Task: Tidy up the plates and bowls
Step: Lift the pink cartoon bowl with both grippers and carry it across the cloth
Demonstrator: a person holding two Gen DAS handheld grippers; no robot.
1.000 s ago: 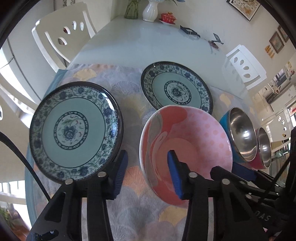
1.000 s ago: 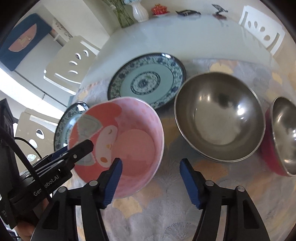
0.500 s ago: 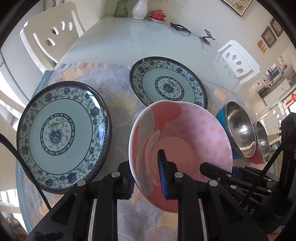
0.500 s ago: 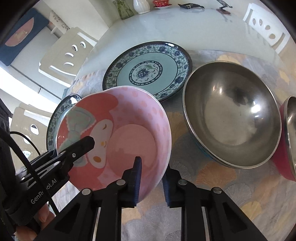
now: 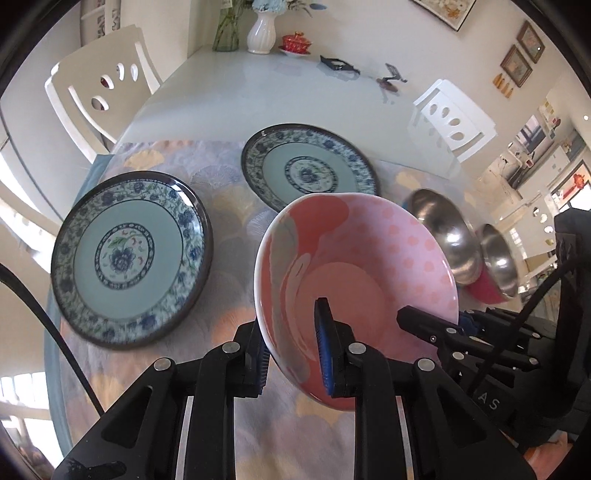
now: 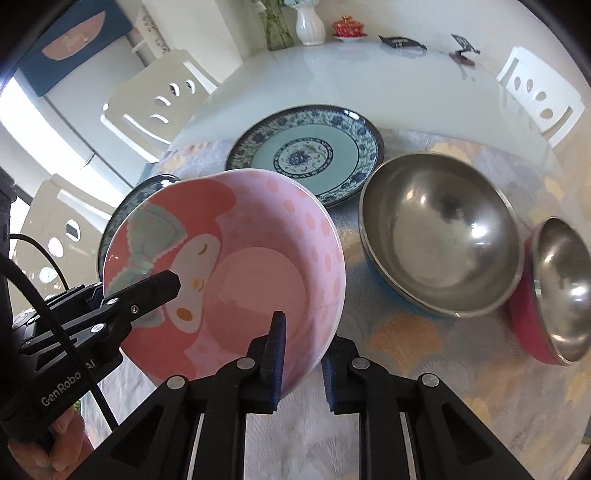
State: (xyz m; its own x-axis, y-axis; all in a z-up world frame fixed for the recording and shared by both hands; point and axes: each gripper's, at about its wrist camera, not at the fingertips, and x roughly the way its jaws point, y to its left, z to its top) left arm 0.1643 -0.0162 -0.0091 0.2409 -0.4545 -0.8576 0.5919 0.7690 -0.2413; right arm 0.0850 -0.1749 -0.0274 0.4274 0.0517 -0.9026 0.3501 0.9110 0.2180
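Note:
A pink cartoon bowl (image 5: 354, 266) (image 6: 236, 280) is lifted and tilted above the patterned cloth. My left gripper (image 5: 293, 354) is shut on its near left rim. My right gripper (image 6: 301, 354) is shut on its near right rim. Each gripper shows in the other's view, the right one (image 5: 428, 325) and the left one (image 6: 155, 288). Two blue floral plates lie on the cloth, one at the left (image 5: 129, 254) and one further back (image 5: 308, 168) (image 6: 306, 155). A blue-sided steel bowl (image 6: 439, 236) (image 5: 443, 232) and a red-sided steel bowl (image 6: 561, 291) (image 5: 496, 262) stand at the right.
The floral cloth (image 6: 424, 369) covers the near part of a pale glass table (image 5: 266, 88). White chairs (image 5: 99, 88) (image 5: 450, 118) stand at both sides. A white vase (image 5: 260, 35), a red tea set (image 5: 295, 42) and small dark items (image 5: 338, 64) sit at the far end.
Both grippers closed on the pink bowl's rim about half a second ago. Since then the bowl has risen off the cloth and tilted in both grips.

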